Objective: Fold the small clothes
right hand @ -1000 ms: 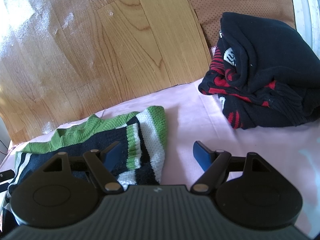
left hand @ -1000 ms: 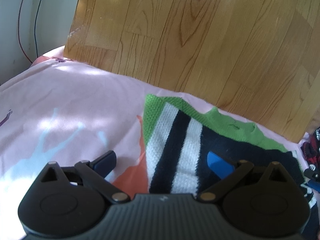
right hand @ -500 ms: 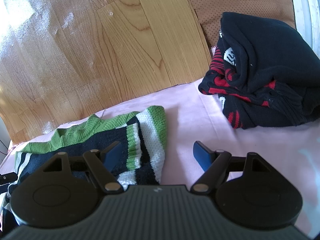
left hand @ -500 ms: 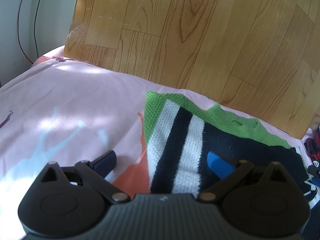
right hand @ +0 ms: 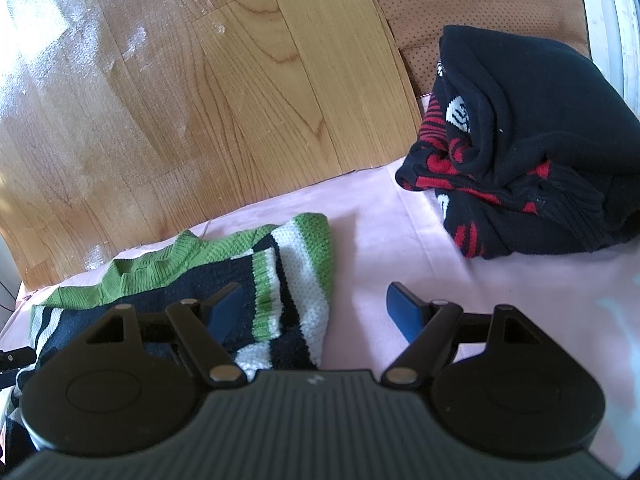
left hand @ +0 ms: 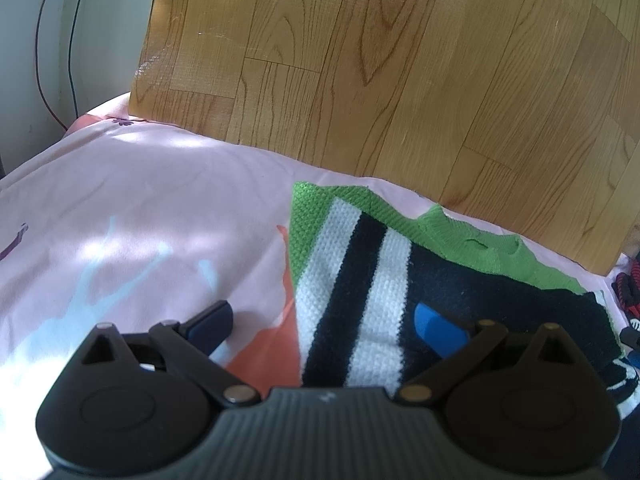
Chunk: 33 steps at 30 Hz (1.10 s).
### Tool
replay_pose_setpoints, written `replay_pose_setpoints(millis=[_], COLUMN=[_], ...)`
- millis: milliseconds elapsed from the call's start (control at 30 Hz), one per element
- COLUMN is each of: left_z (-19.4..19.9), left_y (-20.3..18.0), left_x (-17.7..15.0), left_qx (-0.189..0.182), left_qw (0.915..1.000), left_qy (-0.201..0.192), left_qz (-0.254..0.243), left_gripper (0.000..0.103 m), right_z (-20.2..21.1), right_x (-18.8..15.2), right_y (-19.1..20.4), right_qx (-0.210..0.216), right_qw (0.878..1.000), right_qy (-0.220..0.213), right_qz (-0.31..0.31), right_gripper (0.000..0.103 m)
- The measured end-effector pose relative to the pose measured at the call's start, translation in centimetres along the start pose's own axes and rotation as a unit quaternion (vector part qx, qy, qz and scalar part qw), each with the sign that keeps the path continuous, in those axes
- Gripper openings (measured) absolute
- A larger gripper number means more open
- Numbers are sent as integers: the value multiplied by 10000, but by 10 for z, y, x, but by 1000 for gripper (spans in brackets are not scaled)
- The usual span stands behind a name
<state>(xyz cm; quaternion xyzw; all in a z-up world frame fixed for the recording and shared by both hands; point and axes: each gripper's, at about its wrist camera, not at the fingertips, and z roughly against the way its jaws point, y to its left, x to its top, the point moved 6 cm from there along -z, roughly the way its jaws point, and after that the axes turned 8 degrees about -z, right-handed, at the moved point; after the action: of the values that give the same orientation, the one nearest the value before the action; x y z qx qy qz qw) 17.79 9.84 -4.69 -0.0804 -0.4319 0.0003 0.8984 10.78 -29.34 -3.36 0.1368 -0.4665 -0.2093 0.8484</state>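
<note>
Here, both jaws wide: left hand-held gripper (left hand: 326, 322) and right hand-held gripper (right hand: 316, 306) over striped sweater (right hand: 296, 264).

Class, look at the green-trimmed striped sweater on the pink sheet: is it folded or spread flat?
Partly folded: the striped sweater has both sleeves turned over its dark body, striped cuffs lying on top.

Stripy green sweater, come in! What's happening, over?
Left gripper and right gripper open, holding nothing. Green, white and navy striped knit sweater flat on pink sheet. Nothing blocking.
</note>
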Motion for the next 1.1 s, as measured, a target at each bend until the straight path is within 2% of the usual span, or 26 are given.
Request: replay_pose_setpoints(millis=[133,233,400,500,600,667,700,733,767,867,967,1100], left_z=[0,2,17,20,19,21,23,24,26,31,42,67], left_y=[0,0,7,13,24,29,31,32,32,32,35,51], left_x=[0,1,8,11,12,12,13,14,15,17,20,24], left_qx=[0,-18,-438,-460,-450,-540,-584,-606,-618,-661,-651,-705], left_qw=[10000,10000,9978,9966,9953,9936,9926,9920,9916,9904,9879,9775], left_qy=[10,-8,-367,-428,-403,-422,-455,-492,-524,-650,-892,-1358], left_qz=[0,-8,344,527,752,893,959,994,1013,1029,1089,1449], left_gripper=[101,101,101,101,101,101,101,101,101,101,101,101], right_z=[3,-5,-61,-109,-154,-172,-174,-174,-170,-145,-99,-24], right_x=[6,24,48,45,34,29,28,27,24,25,29,17], right_y=[0,14,75,113,133,137,140,143,148,155,158,154], right_qx=[-42,182,634,733,676,442,448,467,573,769,1164,1607], right_qw=[9999,9998,9940,9820,9696,9678,9673,9647,9609,9569,9561,9477], right_qy=[-124,-57,738,1396,1988,1939,1849,1824,1804,1563,1320,1056], right_qz=[-86,-32,500,1040,1253,1546,1677,1842,2020,2324,2344,2546], right_gripper=[81,81,81,82,83,84,81,58,26,12,12,11])
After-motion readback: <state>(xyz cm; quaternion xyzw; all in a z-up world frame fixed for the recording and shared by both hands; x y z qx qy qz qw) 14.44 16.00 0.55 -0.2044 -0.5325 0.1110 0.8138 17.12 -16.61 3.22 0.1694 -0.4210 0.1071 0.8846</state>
